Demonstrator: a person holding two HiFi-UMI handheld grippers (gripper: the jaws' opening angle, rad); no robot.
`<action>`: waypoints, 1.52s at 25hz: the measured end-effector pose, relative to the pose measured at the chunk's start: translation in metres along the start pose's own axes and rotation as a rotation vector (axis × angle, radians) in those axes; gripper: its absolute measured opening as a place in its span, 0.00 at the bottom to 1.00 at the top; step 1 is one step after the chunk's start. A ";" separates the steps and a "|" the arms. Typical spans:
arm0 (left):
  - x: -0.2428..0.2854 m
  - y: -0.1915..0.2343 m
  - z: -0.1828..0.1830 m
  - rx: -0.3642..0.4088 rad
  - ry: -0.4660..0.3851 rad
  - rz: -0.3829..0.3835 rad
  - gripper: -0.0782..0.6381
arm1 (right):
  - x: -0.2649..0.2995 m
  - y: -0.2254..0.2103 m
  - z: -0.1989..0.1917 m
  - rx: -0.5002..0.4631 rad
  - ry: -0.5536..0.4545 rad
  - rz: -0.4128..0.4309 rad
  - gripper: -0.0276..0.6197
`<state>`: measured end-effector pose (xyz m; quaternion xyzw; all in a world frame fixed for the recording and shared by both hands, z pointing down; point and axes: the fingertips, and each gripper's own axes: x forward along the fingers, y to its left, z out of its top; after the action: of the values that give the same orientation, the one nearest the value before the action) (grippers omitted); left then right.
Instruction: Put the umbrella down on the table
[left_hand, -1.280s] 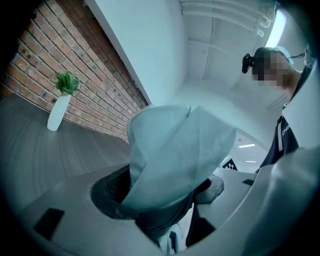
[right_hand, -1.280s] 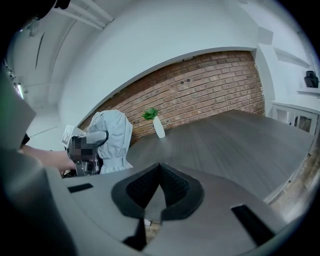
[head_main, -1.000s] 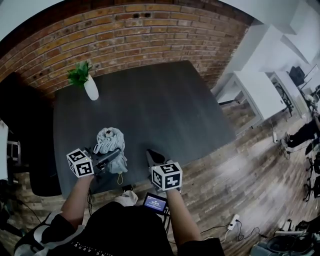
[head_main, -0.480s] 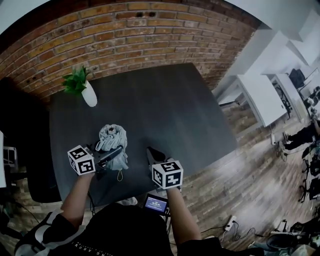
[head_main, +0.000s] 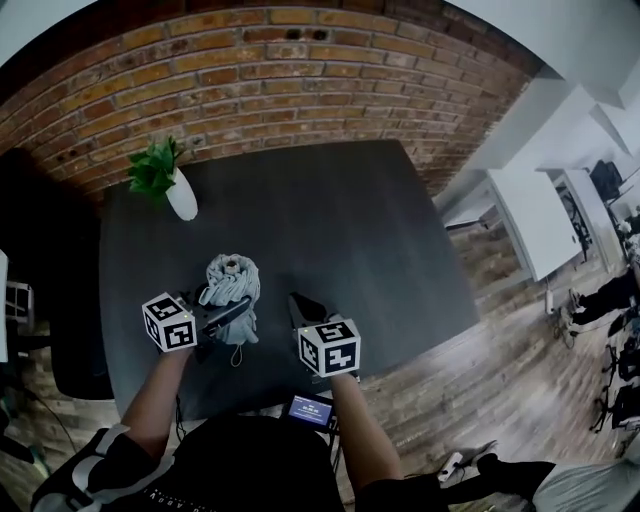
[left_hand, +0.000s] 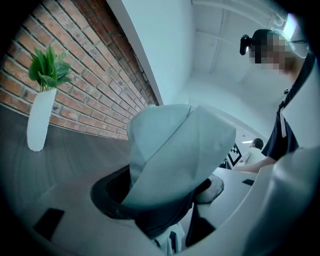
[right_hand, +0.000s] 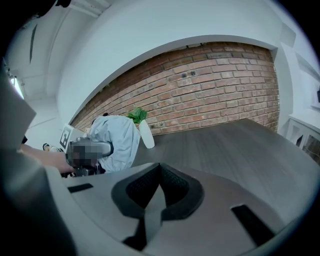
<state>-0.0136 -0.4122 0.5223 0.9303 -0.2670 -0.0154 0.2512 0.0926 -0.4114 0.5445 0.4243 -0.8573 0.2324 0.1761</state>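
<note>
A dark worktop (head_main: 350, 240) runs up to a brick wall (head_main: 250, 70), with a white vase (head_main: 182, 200) of green leaves at its far left corner.

The left tongs (head_main: 228, 312) are clamped wide around the folded umbrella (head_main: 230, 283), its pale grey cloth bulging out between the pads. The right tongs (head_main: 300, 305) are closed and hold nothing, hovering just beside it.

Compared with a second ago, both tongs have come further in from the near edge, so more bare worktop now lies under and ahead of them. The grip itself has not altered. I judge this as the carry ending and the lowering about to start; the umbrella is over the worktop's near left part, not yet laid down, and whether its bottom touches the surface I cannot tell.

Its long axis looks closer to upright than flat. The bunched canopy end is up and leans toward the wall, and the strap (head_main: 237, 352) dangles at the lower end. It probably needs tipping over to lie flat.
</note>
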 end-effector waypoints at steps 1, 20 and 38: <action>0.003 0.003 0.002 -0.003 -0.005 0.013 0.51 | 0.003 -0.004 0.006 -0.011 0.002 0.007 0.05; 0.033 0.013 0.023 0.020 0.018 0.134 0.51 | 0.035 -0.042 0.051 -0.083 0.062 0.142 0.05; 0.088 0.042 0.077 0.242 0.410 0.143 0.51 | 0.074 -0.070 0.087 -0.287 0.161 0.275 0.05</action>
<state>0.0285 -0.5221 0.4845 0.9160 -0.2754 0.2236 0.1874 0.0973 -0.5436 0.5269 0.2540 -0.9146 0.1629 0.2692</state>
